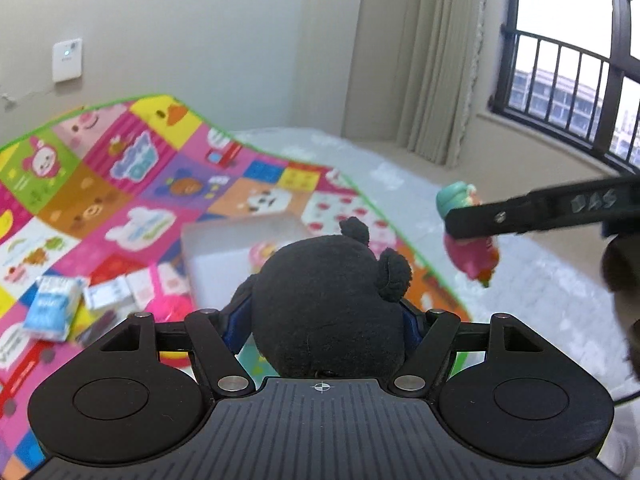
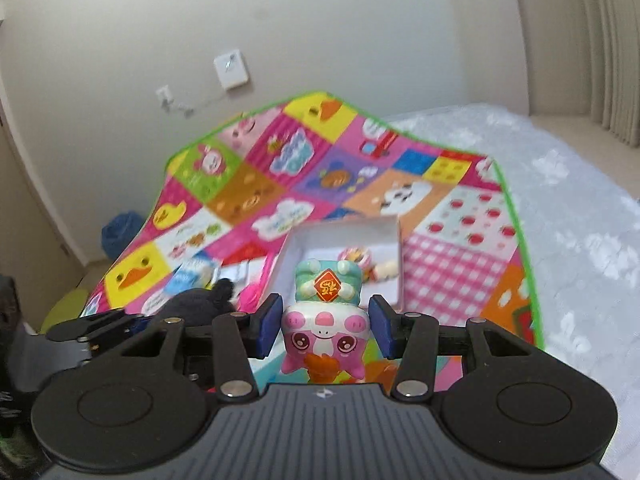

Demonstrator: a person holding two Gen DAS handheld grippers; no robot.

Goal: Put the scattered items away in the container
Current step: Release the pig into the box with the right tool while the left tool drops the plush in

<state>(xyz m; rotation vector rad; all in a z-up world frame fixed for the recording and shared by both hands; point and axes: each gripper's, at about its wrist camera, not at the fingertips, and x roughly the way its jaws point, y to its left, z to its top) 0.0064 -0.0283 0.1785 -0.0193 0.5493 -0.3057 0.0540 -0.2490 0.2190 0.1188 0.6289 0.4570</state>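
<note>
Your left gripper (image 1: 326,312) is clamped on a round black plush toy (image 1: 324,300), and your right gripper (image 2: 326,326) is pinching an upside-down pink pig figurine (image 2: 326,320). Both hang just short of the white open box (image 2: 394,280) on the colourful patchwork play mat (image 2: 280,184).

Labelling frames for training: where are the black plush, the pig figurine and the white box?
black plush (image 1: 328,300), left wrist view, its rounded back.
pig figurine (image 2: 324,330), right wrist view, its pink face.
white box (image 2: 344,230), right wrist view, far wall.

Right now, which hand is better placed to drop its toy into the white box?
Right. Its pink pig figurine sits just before the white box, lined up. The left's black plush toy is also near, slightly off to the side.
</note>
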